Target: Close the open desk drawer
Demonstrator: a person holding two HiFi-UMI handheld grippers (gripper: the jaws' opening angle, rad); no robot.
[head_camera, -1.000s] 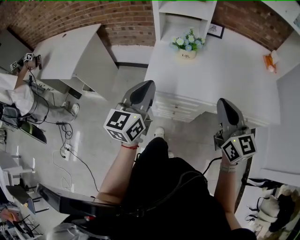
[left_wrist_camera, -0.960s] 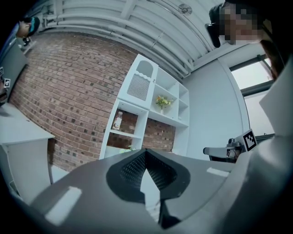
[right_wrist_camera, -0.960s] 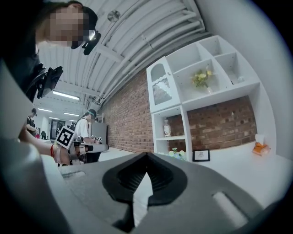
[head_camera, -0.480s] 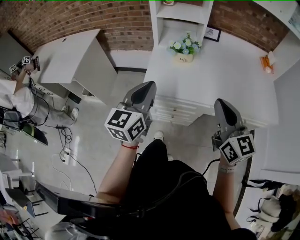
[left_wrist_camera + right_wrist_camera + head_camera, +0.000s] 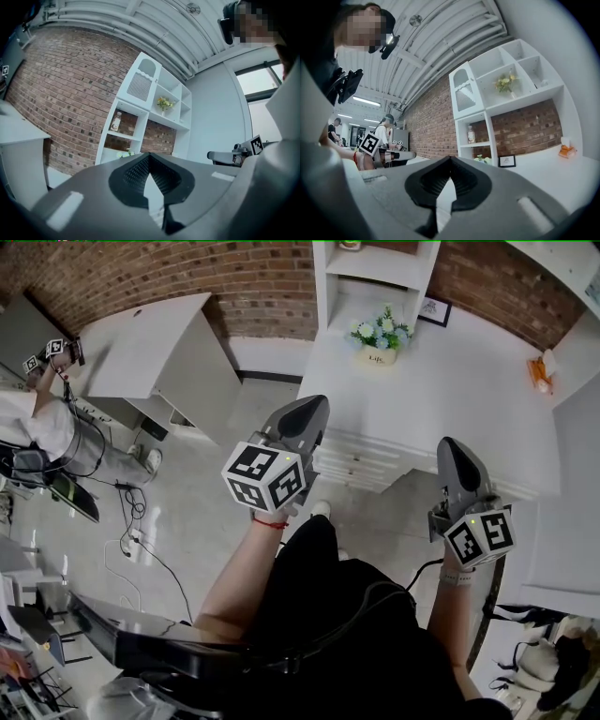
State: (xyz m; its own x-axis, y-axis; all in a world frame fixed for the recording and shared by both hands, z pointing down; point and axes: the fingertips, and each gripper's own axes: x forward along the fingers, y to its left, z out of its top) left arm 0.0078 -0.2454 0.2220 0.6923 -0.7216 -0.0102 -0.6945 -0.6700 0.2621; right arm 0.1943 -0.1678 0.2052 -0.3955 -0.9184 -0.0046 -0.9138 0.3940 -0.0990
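Observation:
The white desk [image 5: 450, 399] stands in front of me in the head view, with its bank of drawers [image 5: 352, 465] under the near left edge. The drawer fronts step out a little from beneath the top; I cannot tell how far any one is open. My left gripper [image 5: 314, 411] hangs just above and left of those drawers, its jaws shut on nothing. My right gripper [image 5: 451, 450] hovers over the desk's front edge further right, also shut and empty. Both gripper views point upward at the shelves: left gripper [image 5: 149, 157], right gripper [image 5: 450, 160], tips meeting.
A flower pot [image 5: 380, 336], a small picture frame [image 5: 432, 307] and an orange object [image 5: 541, 369] sit on the desk. A white shelf unit [image 5: 375, 266] rises behind. Another white desk [image 5: 150, 334] stands left. A person [image 5: 33, 423] and floor cables [image 5: 131, 517] are at far left.
My left gripper has moved slightly right and up toward the desk's drawer corner. The right gripper has stayed almost where it was. Both remain shut.

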